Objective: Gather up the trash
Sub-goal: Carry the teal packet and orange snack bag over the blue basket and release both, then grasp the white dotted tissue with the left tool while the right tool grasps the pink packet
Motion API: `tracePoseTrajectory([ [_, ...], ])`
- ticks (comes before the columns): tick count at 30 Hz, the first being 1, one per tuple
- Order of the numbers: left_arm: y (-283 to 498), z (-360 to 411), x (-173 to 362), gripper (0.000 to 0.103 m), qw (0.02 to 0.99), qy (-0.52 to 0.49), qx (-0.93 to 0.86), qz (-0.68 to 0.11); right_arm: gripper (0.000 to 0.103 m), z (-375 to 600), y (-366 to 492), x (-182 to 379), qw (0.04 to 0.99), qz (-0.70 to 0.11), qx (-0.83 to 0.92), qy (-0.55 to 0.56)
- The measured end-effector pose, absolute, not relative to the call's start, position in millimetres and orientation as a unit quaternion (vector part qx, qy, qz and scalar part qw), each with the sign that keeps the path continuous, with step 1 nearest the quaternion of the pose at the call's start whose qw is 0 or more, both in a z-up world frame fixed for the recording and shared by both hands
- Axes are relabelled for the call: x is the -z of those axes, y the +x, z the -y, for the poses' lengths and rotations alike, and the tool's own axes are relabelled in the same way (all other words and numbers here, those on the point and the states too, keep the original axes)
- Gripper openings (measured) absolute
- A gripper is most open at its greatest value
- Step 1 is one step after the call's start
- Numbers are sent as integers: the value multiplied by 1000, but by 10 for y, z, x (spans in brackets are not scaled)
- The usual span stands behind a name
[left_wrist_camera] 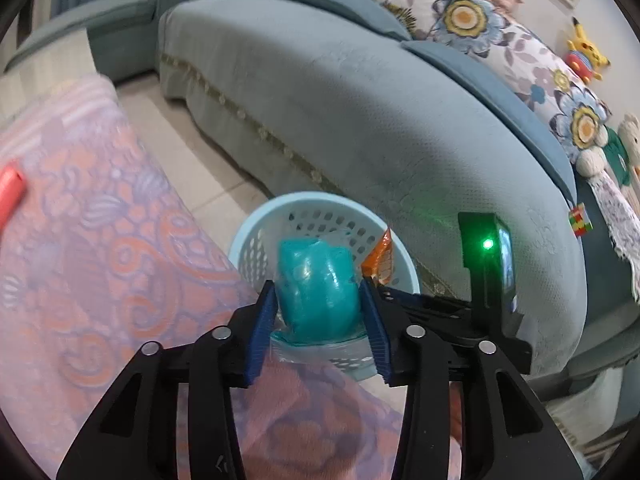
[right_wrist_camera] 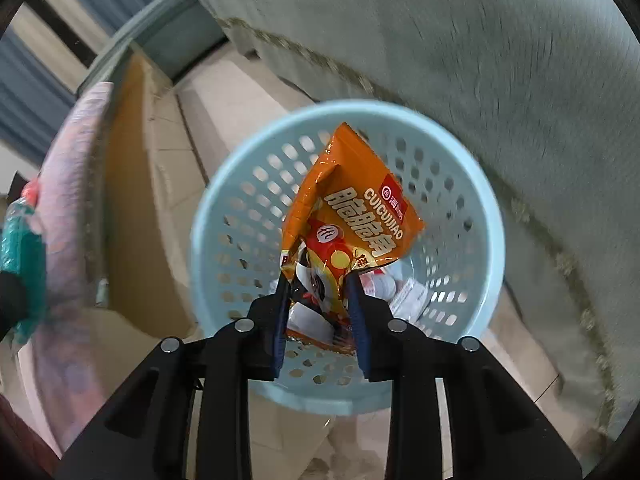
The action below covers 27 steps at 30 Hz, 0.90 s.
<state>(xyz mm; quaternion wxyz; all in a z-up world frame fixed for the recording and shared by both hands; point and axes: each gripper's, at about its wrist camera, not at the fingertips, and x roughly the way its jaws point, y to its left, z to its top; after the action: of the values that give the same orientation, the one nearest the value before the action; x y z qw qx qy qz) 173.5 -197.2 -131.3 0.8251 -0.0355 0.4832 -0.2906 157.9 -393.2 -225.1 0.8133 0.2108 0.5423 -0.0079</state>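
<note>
My left gripper (left_wrist_camera: 318, 296) is shut on a teal plastic-wrapped packet (left_wrist_camera: 316, 288) and holds it over the table edge, above the light blue perforated waste basket (left_wrist_camera: 256, 220) on the floor. My right gripper (right_wrist_camera: 316, 284) is shut on an orange snack bag (right_wrist_camera: 348, 216) and holds it over the mouth of the basket (right_wrist_camera: 208, 216). White wrappers (right_wrist_camera: 404, 296) lie at the basket's bottom. The orange bag (left_wrist_camera: 380, 260) and the right gripper's body show in the left wrist view. The teal packet (right_wrist_camera: 20, 256) shows at the left edge of the right wrist view.
A table with a pink and orange patterned cloth (left_wrist_camera: 100, 240) is on the left; a red object (left_wrist_camera: 10, 192) lies at its far left. A pale blue sofa (left_wrist_camera: 360, 120) with floral cushions and soft toys stands behind the basket. Tiled floor (left_wrist_camera: 192, 168) runs between them.
</note>
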Motion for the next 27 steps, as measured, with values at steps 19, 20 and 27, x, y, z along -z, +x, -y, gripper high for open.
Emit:
tracePoseTrajectory([
  [19, 1657, 1811, 1060, 68, 836, -33, 295, -462, 90, 4061, 1459, 1900, 847, -497, 16, 187],
  [20, 1633, 1750, 1013, 68, 840, -35, 292, -456, 90, 4046, 1445, 1849, 849, -494, 12, 188],
  [27, 1510, 1316, 651, 67, 867, -39, 275, -414, 90, 3836, 1357, 1423, 874, -455, -6, 169],
])
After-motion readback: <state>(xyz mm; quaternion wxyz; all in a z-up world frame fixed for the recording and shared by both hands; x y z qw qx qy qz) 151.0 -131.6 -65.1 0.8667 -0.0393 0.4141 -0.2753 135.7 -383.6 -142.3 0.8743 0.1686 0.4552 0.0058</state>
